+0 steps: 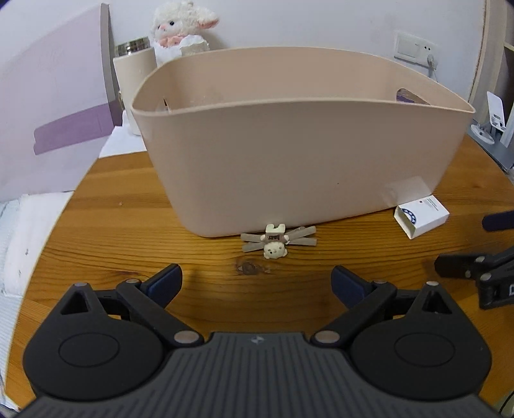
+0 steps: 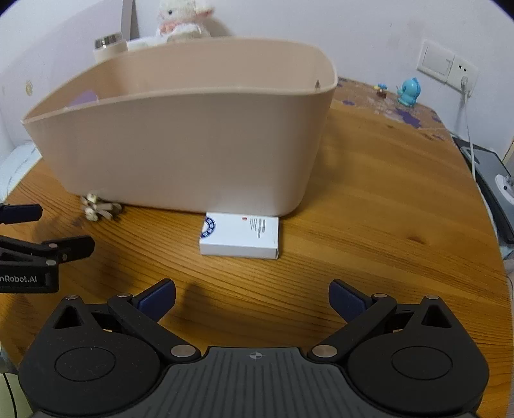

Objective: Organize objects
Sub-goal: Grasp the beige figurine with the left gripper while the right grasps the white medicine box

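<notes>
A beige plastic bin [image 1: 289,154] stands on the wooden table [image 1: 128,225]; it also shows in the right wrist view [image 2: 180,151]. A small cream bear hair clip [image 1: 276,241] lies against the bin's front base, also in the right wrist view [image 2: 98,207]. A white box [image 1: 421,216] lies by the bin's right corner, and it sits in front of the bin in the right wrist view [image 2: 239,236]. My left gripper [image 1: 257,283] is open and empty, short of the clip. My right gripper [image 2: 252,297] is open and empty, short of the box.
Behind the bin stand a cream thermos [image 1: 133,83] and a white plush lamb [image 1: 180,29]. A blue toy figure [image 2: 408,91] stands at the table's far right near a wall socket [image 2: 446,66] with a cable. White bedding [image 1: 19,244] lies left of the table.
</notes>
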`<state>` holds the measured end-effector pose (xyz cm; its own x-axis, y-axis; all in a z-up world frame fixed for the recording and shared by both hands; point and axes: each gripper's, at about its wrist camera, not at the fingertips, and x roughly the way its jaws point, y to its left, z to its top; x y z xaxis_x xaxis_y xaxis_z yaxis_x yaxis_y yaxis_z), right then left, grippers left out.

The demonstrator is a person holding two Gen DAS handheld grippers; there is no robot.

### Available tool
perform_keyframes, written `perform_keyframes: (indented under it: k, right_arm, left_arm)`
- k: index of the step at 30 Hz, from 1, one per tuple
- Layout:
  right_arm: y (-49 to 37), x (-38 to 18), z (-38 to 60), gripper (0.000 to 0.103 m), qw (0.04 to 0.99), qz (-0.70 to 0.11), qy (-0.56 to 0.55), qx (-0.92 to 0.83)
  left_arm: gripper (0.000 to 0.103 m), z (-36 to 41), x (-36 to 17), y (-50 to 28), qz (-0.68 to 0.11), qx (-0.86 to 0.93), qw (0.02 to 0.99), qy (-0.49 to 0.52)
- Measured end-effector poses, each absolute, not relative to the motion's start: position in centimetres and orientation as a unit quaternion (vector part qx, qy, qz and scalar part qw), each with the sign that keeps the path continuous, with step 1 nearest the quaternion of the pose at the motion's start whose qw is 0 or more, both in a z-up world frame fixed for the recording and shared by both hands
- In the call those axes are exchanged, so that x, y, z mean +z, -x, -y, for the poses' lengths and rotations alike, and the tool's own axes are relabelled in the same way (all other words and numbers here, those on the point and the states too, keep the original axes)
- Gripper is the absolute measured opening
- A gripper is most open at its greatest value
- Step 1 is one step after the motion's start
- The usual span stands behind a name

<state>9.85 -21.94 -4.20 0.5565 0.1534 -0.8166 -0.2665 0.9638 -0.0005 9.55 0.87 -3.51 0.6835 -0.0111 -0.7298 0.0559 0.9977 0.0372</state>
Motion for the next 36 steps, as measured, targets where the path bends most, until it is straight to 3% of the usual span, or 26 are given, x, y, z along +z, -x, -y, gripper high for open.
perform_keyframes:
  k: [16,19,25,27,36]
  right_arm:
    - [-10.8,-5.8,20.5,0.103,0.905,-0.406,0.056,0.115]
    - [-10.5,-5.6,20.3,0.090,0.908,-0.397,0.053,0.120]
    - [-9.9,-5.3,20.3,0.059,0.912,-0.388,0.049,0.120]
    - [-9.8,-5.2,20.1,0.056,0.912,-0.388,0.051,0.120]
    - [-8.5,-4.8,20.1,0.056,0.908,-0.400,0.047,0.115]
  left_arm:
    - [0.103,-0.3,-5.3,-12.6,-0.382,0.003,0.924,-0.003]
    - [0.103,-0.4,-5.3,-12.5,-0.379,-0.001,0.926,-0.005]
    - [0.075,-0.9,-4.7,-12.0,-0.367,0.014,0.930,0.001]
    - [0.062,-1.2,-4.5,-11.8,-0.366,0.015,0.930,0.003]
    - [0.060,-2.1,-3.8,-11.3,-0.379,0.009,0.925,0.019]
